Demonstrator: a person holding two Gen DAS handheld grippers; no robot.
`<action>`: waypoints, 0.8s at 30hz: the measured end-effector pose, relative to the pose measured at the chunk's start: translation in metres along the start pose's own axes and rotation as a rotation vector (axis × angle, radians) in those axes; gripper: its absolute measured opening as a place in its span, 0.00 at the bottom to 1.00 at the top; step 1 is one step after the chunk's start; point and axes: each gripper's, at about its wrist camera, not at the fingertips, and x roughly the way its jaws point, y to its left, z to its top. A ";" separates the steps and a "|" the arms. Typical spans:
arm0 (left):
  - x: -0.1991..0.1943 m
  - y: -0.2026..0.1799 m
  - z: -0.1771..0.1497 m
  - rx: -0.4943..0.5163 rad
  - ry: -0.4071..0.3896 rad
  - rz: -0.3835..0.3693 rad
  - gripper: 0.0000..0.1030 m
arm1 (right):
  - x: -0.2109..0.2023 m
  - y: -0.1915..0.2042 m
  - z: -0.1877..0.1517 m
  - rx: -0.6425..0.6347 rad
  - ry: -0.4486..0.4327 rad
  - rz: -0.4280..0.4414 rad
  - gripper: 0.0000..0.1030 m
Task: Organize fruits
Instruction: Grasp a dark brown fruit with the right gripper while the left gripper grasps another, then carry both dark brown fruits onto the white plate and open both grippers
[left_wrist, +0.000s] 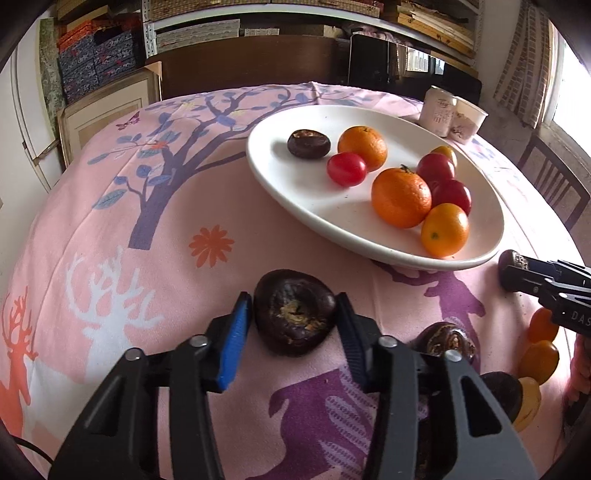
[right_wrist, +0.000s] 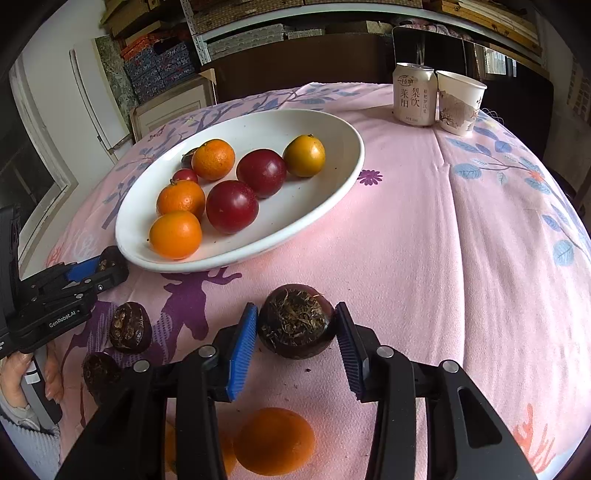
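A white oval plate (left_wrist: 295, 177) (right_wrist: 332, 177) holds oranges, red fruits and one dark brown water chestnut (left_wrist: 308, 143). My left gripper (left_wrist: 293, 319) is shut on a dark water chestnut (left_wrist: 294, 316) on the pink cloth, its blue pads touching both sides; it also shows in the right wrist view (right_wrist: 105, 267). My right gripper (right_wrist: 297, 328) is shut on another dark chestnut (right_wrist: 296, 325) with a fibrous top, resting on the cloth; it also shows in the left wrist view (left_wrist: 517, 271).
More chestnuts (right_wrist: 130, 326) (left_wrist: 445, 341) and loose oranges (right_wrist: 274, 440) (left_wrist: 538, 361) lie on the cloth near the front edge. A drink can (right_wrist: 413, 94) and a paper cup (right_wrist: 460, 103) stand at the back. A chair (left_wrist: 554, 184) stands at the right.
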 end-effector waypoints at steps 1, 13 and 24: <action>0.000 0.000 0.000 -0.003 -0.001 -0.004 0.42 | 0.000 0.000 0.000 -0.001 0.000 -0.001 0.42; -0.058 0.000 0.011 -0.054 -0.194 -0.043 0.41 | -0.050 -0.018 -0.005 0.094 -0.165 0.113 0.42; -0.017 -0.032 0.066 -0.004 -0.206 -0.001 0.69 | -0.012 -0.006 0.062 0.107 -0.244 0.190 0.45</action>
